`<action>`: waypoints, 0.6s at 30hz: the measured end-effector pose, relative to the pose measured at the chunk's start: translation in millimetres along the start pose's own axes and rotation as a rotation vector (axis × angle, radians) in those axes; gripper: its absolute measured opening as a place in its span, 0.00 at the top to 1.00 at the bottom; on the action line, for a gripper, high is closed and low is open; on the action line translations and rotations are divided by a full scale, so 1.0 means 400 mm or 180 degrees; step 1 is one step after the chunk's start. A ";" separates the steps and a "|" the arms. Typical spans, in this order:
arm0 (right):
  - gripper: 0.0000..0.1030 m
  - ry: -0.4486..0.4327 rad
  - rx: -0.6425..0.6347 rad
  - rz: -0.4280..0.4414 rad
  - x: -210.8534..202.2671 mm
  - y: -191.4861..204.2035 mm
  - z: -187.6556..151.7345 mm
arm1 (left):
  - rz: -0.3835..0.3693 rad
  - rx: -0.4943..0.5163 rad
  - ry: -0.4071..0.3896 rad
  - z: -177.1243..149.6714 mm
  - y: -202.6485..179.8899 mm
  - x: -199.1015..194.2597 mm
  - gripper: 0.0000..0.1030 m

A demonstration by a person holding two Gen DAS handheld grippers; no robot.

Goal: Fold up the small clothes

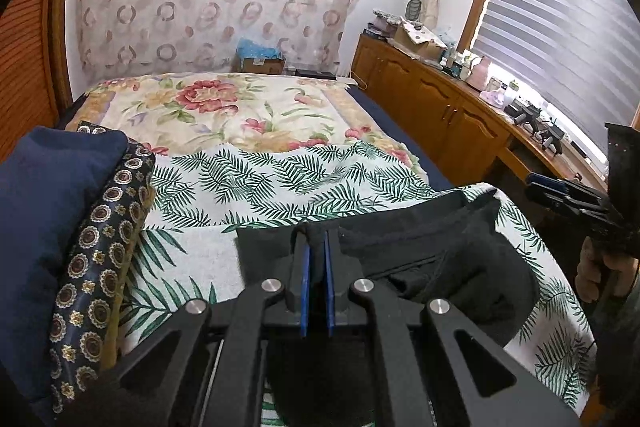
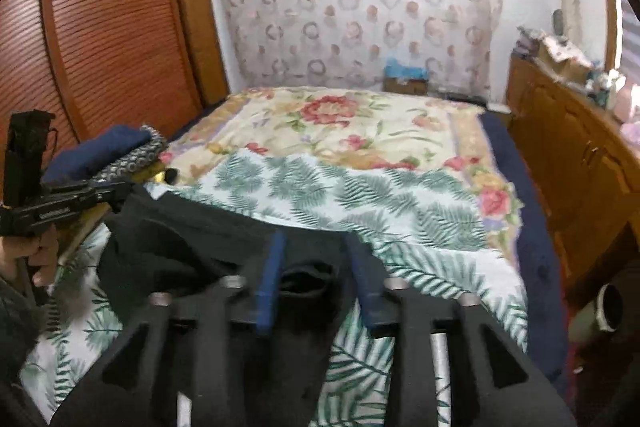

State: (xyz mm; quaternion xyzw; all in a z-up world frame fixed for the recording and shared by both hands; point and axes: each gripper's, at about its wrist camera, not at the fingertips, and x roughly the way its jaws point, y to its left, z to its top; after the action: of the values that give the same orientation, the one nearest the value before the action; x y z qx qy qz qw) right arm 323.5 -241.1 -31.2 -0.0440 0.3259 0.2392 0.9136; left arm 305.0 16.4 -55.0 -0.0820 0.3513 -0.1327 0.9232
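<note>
1 black garment, 2 grippers (left, right), 1 stack of folded clothes, 1 bed, 2 spreads.

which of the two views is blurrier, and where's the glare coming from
The right wrist view is the blurrier one: the fern-print cloth and black garment smear softly. The left wrist view is sharp, but the window blind at its right edge glares and washes out the cabinet top below it. Both views bend straight lines and have dark rounded corners.

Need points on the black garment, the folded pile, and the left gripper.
black garment (image 1: 440,247): left wrist view, on its rumpled middle.
folded pile (image 1: 60,195): left wrist view, on the navy top piece.
left gripper (image 1: 318,239): left wrist view, between the shut fingertips.
</note>
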 end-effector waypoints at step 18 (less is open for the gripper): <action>0.95 0.0520 -0.0039 0.0578 0.173 -0.019 -0.024 | -0.0008 0.0021 -0.0161 0.018 0.008 -0.058 0.65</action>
State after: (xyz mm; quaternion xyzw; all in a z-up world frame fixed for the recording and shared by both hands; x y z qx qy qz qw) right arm 368.1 -221.8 -82.1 -0.0392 0.4005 0.3185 0.8583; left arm 293.7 26.8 -36.1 -0.0828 0.3273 -0.1329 0.9319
